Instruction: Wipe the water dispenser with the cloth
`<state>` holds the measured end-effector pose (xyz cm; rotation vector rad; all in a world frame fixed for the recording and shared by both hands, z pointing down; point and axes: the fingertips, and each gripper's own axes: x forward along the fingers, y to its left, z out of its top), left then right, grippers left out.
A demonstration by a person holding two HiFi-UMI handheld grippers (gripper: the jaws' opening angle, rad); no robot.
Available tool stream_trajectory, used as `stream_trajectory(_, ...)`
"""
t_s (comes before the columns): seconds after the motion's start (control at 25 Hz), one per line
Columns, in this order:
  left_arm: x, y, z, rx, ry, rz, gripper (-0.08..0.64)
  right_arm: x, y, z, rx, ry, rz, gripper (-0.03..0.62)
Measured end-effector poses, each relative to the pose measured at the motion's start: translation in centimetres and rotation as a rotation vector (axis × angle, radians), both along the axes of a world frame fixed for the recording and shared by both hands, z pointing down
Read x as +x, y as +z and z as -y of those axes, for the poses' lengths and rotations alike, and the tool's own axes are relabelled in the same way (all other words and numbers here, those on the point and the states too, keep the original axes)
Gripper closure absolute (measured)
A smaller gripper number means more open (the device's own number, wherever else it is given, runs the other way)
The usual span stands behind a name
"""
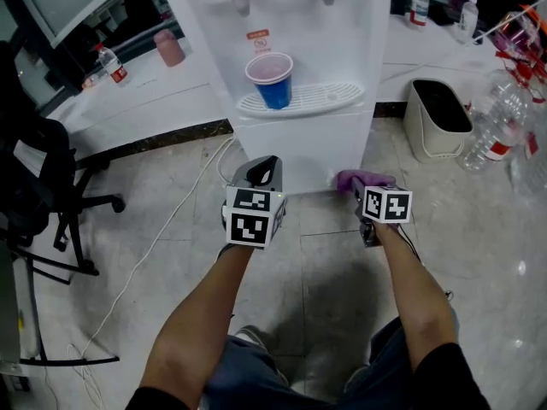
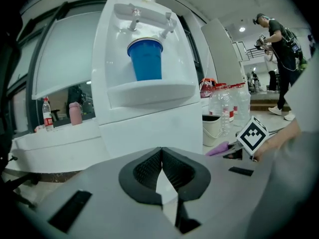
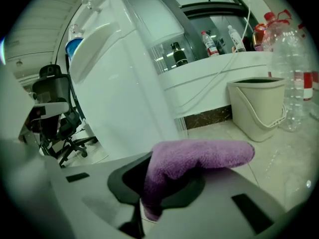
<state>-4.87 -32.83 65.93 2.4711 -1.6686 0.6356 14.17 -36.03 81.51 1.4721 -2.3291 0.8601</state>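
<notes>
The white water dispenser stands ahead, with a blue cup on its drip tray. My right gripper is shut on a purple cloth, held low near the dispenser's front right corner. In the right gripper view the cloth bulges out of the jaws beside the dispenser's side panel. My left gripper is shut with nothing in it, pointing at the dispenser's lower front panel. The cup sits under the taps.
A beige bin and clear plastic bottles stand to the right of the dispenser. A black office chair is at the left. A white cable runs over the tiled floor. A person stands far right.
</notes>
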Motion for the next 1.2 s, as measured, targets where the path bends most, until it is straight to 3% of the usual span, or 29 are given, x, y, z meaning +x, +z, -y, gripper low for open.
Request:
stream_trajectory(0.2,-0.1,-2.8,0.3,0.006,-0.05,-0.055,0.534,-0.3,-5.2,-1.0,0.049,-0.079,-0.019,0.549)
stream_trajectory(0.32,0.3,-4.5,-0.4,-0.009,-0.034,-0.021,0.534,0.1,-9.6,-1.8,0.075,-0.094,-0.006,0.549)
stream_trajectory(0.52,0.6,-9.4,-1.6,-0.06,-0.052,-0.026,0.534,0.3,-17.9,-3.1,0.104,-0.119,-0.003,0.549)
stream_trajectory(1.0,3.9,-29.7,-4.0,-0.161,-0.006,-0.048,0.534,0.2,-42.5,-5.7,0.114,-0.129,0.036,0.549)
stream_trajectory(1.2,3.4,-39.9,-4.1,-0.18,-0.006,-0.103,0.534,-0.6,-54.7,-5.8,0.158,-0.131,0.031,0.549)
